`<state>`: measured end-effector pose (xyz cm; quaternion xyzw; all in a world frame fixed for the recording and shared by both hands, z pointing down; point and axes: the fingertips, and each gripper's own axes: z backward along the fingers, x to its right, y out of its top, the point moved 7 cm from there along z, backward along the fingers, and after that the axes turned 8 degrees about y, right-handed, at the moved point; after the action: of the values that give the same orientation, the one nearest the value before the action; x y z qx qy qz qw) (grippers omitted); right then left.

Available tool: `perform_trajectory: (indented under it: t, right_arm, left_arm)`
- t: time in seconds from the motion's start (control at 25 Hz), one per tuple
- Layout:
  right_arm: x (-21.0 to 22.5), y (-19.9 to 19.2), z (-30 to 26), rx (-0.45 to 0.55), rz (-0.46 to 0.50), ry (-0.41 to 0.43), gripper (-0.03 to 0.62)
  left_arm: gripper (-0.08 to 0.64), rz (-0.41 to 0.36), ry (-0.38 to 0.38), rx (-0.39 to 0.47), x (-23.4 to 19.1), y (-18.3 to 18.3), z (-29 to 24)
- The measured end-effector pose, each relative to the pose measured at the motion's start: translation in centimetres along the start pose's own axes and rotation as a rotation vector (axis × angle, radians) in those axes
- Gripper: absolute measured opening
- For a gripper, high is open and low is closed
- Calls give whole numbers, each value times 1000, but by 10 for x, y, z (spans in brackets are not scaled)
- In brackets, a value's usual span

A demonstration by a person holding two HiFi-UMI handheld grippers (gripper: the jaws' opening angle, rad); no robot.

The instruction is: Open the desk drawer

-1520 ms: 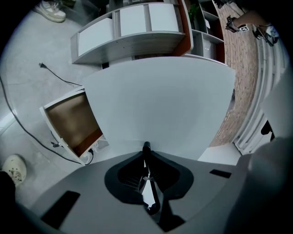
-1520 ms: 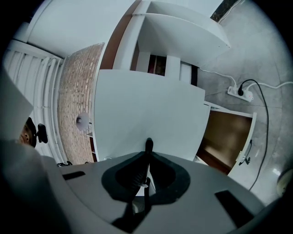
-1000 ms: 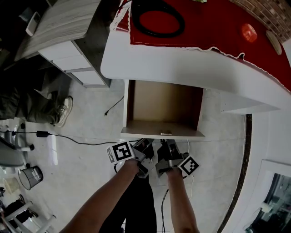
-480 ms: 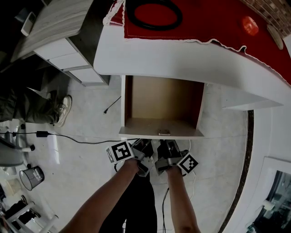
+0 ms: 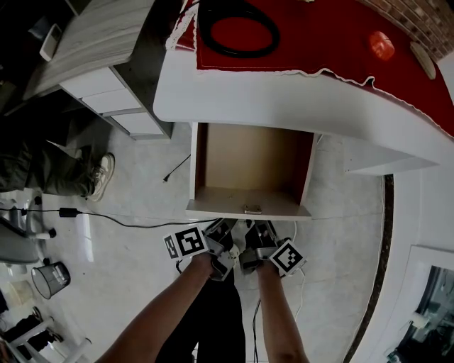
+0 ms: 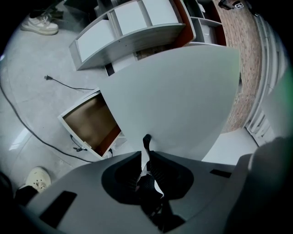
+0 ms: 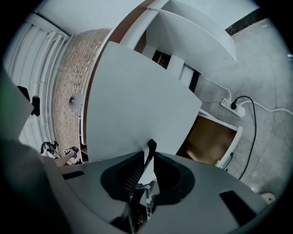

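Head view: drawer (image 5: 213, 208) out toward person (image 5: 273, 319); left gripper (image 5: 225, 229) ajar, right gripper (image 5: 259, 229) opening, empty.

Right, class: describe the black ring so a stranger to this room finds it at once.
Find the big white desk, topped by a red cloth. The black ring lies on the cloth's left end, beyond the open drawer. It is a wide dark hoop, unlike the small orange lump at the right.

Likely an office or study: white desk (image 5: 284, 99), brick wall (image 5: 425, 21), tiled floor (image 5: 128, 269), trailing cable (image 5: 120, 221), wastebasket (image 5: 46, 276).
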<state>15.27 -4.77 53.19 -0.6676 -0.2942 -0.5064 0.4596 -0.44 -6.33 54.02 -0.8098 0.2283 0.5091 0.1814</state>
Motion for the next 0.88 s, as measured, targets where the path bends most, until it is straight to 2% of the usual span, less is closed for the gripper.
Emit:
perform_trajectory:
  t: [0.2, 0.48, 0.68, 0.88]
  right_arm:
    - [-2, -4, 20, -19, 59, -88, 54]
    - [-29, -11, 51, -19, 93, -126, 52]
    - [-78, -18, 61, -71, 162, -102, 51]
    - [-149, -17, 60, -116, 279, -75, 41]
  left_arm:
    - [40, -54, 44, -30, 0, -9, 15]
    - [38, -181, 43, -86, 21, -22, 45]
    - [37, -215, 19, -88, 51, -25, 73]
    - [25, -337, -14, -101, 102, -22, 104]
